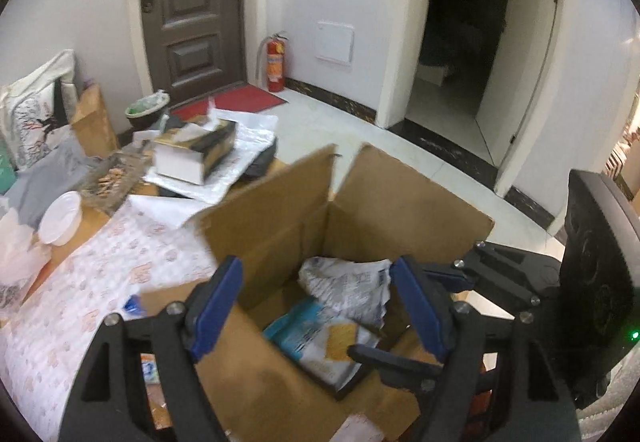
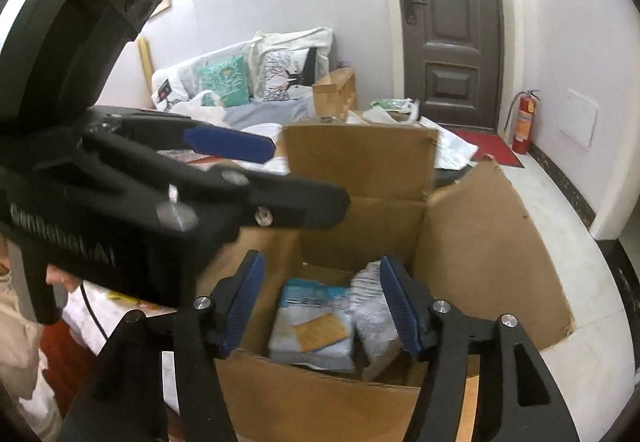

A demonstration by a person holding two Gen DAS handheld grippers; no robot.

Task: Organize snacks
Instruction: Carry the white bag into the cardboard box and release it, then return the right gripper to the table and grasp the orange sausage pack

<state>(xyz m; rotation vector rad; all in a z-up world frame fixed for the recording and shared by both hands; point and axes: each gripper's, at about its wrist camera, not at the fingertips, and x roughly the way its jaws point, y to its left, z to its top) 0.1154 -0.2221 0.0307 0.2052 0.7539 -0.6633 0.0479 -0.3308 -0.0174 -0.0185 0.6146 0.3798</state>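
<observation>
the left gripper is hanging over the open box with its blue pads spread wide and nothing between them. the right gripper is hovering over the same box, its jaws also released and empty; in the left view it is showing at the right edge. two snacks are lying at the bottom of the box: a blue packet with a cracker picture, lying flat, and a crumpled white bag just beside it, touching it on the right. the box flaps are standing up and out. the box is sitting by a table covered with a patterned cloth, where a white bowl and a tissue box are resting.
</observation>
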